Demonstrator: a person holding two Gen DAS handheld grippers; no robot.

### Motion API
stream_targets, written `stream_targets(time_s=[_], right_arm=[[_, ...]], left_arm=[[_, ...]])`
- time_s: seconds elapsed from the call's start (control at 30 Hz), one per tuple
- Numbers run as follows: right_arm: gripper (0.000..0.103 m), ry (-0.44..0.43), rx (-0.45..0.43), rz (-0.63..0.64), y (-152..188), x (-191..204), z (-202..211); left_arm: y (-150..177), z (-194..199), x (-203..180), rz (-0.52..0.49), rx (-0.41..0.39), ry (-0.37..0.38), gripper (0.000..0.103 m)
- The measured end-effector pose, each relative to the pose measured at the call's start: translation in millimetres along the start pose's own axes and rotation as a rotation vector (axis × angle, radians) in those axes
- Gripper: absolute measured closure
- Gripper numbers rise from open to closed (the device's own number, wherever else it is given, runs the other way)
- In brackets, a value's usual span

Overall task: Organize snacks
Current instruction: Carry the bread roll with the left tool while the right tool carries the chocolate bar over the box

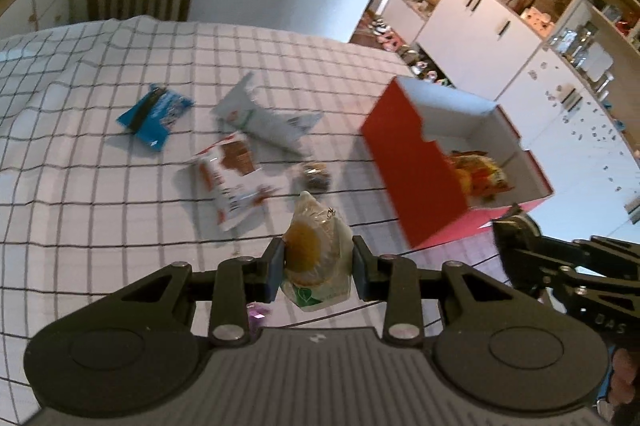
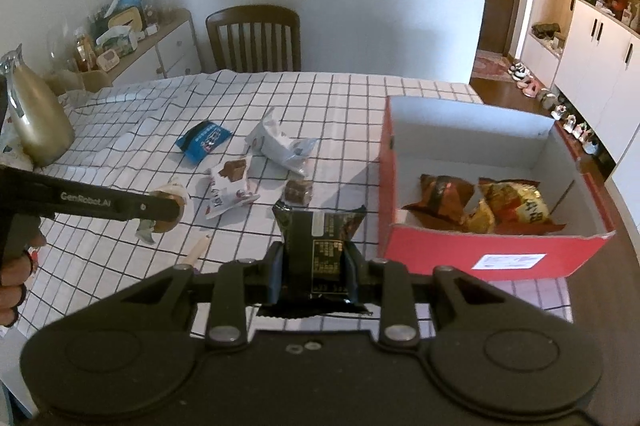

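Left hand-held gripper point(image 1: 318, 262) clamps a clear-wrapped pastry point(image 1: 312, 250); right hand-held gripper point(image 2: 316, 262) clamps a black packet point(image 2: 320, 242), label illegible.

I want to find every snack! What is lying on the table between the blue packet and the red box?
A crumpled white wrapper lies between the blue packet and the red cardboard box, clearest in the right wrist view.

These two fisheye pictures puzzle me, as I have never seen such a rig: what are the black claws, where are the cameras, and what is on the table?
A person holds a two-finger gripper in each hand; a camera on each looks along its fingers. In the left view, the left gripper is shut on a clear-wrapped pastry. In the right view, the right gripper is shut on a black packet. On the checked tablecloth lie a blue packet, white wrappers, and a red box with orange snack bags inside.
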State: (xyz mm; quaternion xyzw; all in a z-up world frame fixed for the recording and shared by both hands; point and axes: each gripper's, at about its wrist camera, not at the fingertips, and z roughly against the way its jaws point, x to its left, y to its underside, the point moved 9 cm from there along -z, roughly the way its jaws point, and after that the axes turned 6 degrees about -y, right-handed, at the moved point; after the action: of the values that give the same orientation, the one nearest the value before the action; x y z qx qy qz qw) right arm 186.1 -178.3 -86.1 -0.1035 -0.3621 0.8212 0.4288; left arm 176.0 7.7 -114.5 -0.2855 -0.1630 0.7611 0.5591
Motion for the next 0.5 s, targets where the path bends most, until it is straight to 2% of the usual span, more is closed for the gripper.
stream_targets(time_s=[0.5], right_arm=[[0.073,0.034,-0.054,-0.027,-18.6,-81.8,22.6]], left_arm=[[-32.7,-13.5,-110.7,-0.094,-0.03,0.058,0.069]])
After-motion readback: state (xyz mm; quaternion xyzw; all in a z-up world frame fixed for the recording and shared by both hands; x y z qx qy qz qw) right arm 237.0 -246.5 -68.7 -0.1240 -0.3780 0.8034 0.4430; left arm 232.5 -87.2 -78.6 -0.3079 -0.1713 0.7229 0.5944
